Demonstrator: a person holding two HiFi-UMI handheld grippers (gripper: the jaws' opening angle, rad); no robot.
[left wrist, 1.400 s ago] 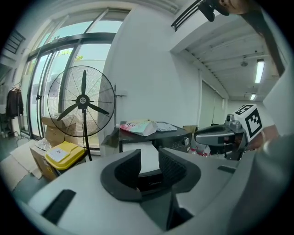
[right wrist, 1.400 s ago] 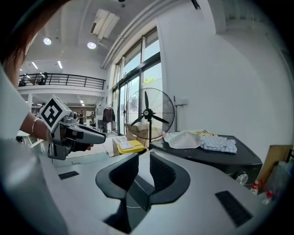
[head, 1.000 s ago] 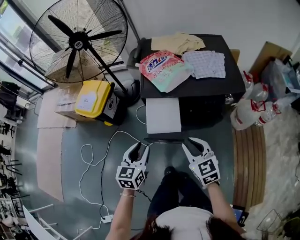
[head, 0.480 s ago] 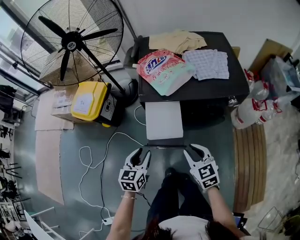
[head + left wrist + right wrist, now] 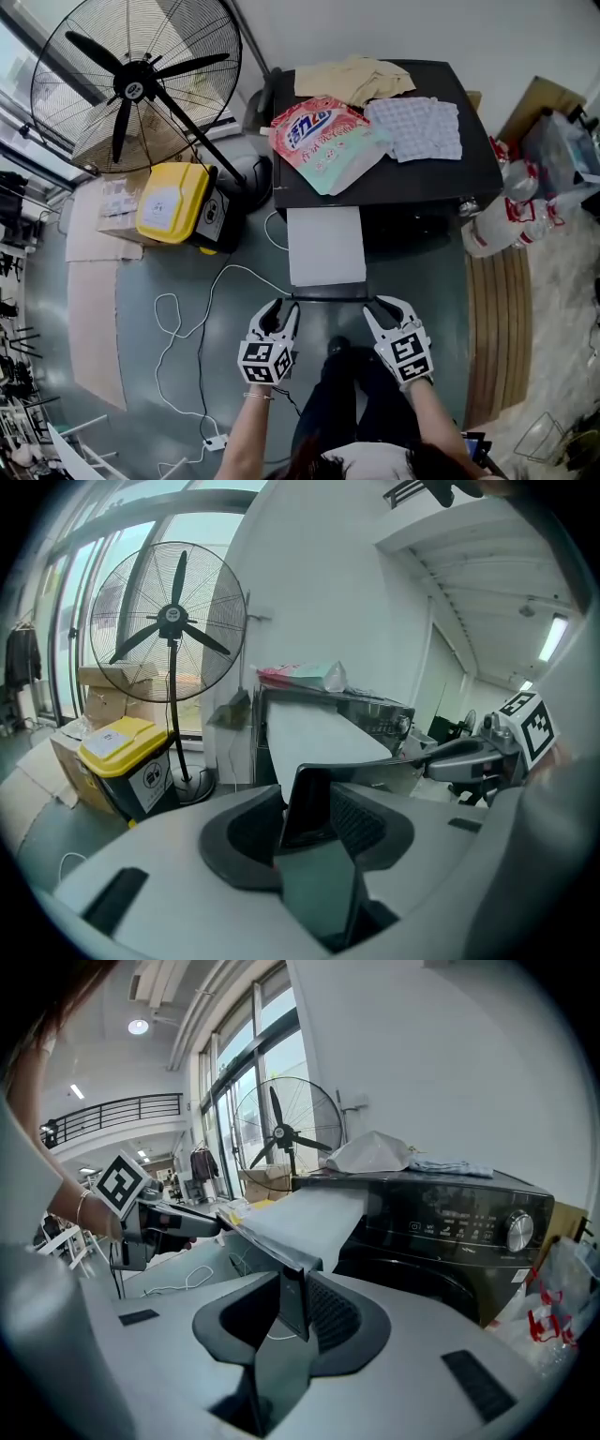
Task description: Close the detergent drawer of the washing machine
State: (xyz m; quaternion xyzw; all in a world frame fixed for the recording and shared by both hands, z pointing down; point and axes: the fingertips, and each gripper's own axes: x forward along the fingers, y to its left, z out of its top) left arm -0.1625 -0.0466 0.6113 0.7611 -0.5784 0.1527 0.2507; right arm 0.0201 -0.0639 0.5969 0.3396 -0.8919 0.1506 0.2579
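The black washing machine (image 5: pixel 394 178) stands ahead of me with its white detergent drawer (image 5: pixel 325 246) pulled out toward me; the drawer's dark front edge (image 5: pixel 328 293) is nearest. My left gripper (image 5: pixel 279 311) hovers just short of that edge's left end, jaws open wide and empty. My right gripper (image 5: pixel 384 309) hangs by the right end, also open with nothing in it. Neither touches the drawer. The left gripper view shows the drawer (image 5: pixel 314 733) straight ahead; the right gripper view has the drawer (image 5: pixel 309 1213) beside the control panel (image 5: pixel 469 1227).
On the machine's top lie a pink detergent pouch (image 5: pixel 323 141), a checked cloth (image 5: pixel 414 127) and a beige cloth (image 5: pixel 354 80). A big floor fan (image 5: pixel 131 84) and a yellow-lidded bin (image 5: pixel 173 202) stand left. A white cable (image 5: pixel 187 319) trails on the floor. Bottles (image 5: pixel 502 220) crowd the right.
Both grippers have sunk lower and sit closer in below the drawer's front edge. The left jaws have spread a little wider. The drawer has not moved.
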